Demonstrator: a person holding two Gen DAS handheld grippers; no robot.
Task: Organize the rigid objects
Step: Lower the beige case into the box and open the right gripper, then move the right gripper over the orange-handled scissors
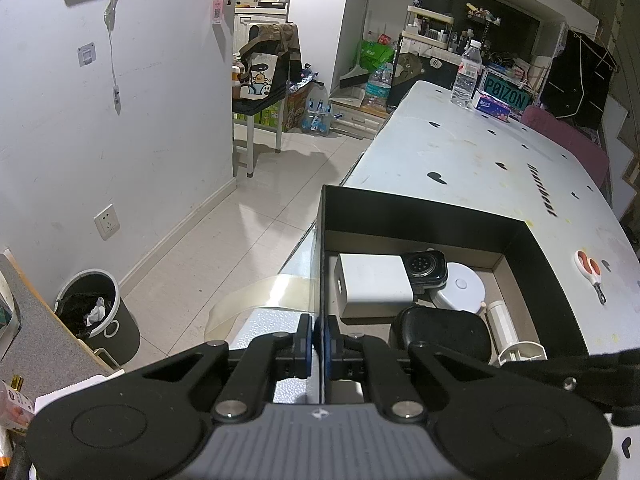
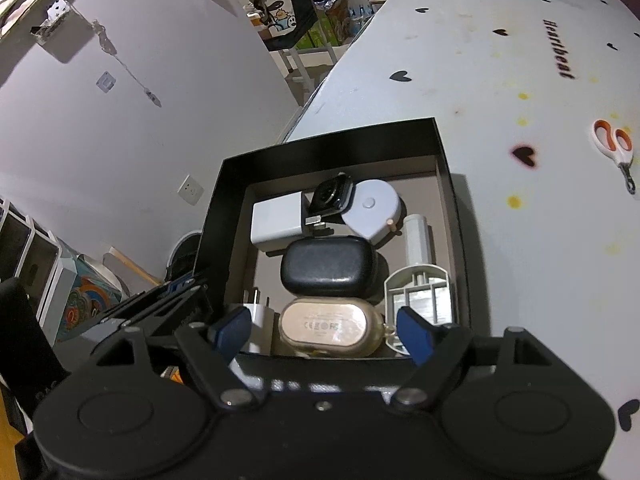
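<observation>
A black box [image 2: 444, 160] sits at the near corner of a white table [image 2: 480, 92] printed with small black hearts. The left gripper [image 1: 319, 338] is clamped on the box's left wall, one blue pad on each side of the thin black edge. The right gripper [image 2: 326, 334] hovers over the near end of the box with its jaws standing wide apart and nothing between the pads; directly below it lies a gold case [image 2: 330, 328].

Contents of the box, far to near: a white block [image 2: 276, 220] in the far left corner; a black watch body [image 2: 332, 194] leaning on it; a round white tape measure [image 2: 374, 206] just beside the watch; a black case [image 2: 328, 266] in the middle, touching the gold case; a white plug [image 2: 256, 316] at the near left; a white holder [image 2: 418, 280] with a tube along the right wall.

Outside the box, a small pair of scissors [image 2: 614, 148] with orange-lined handles lies on the table well apart to the right. At the table's far end stand a water bottle [image 1: 466, 74] and a tissue pack [image 1: 494, 106]. A bin [image 1: 98, 314] stands on the floor by the wall.
</observation>
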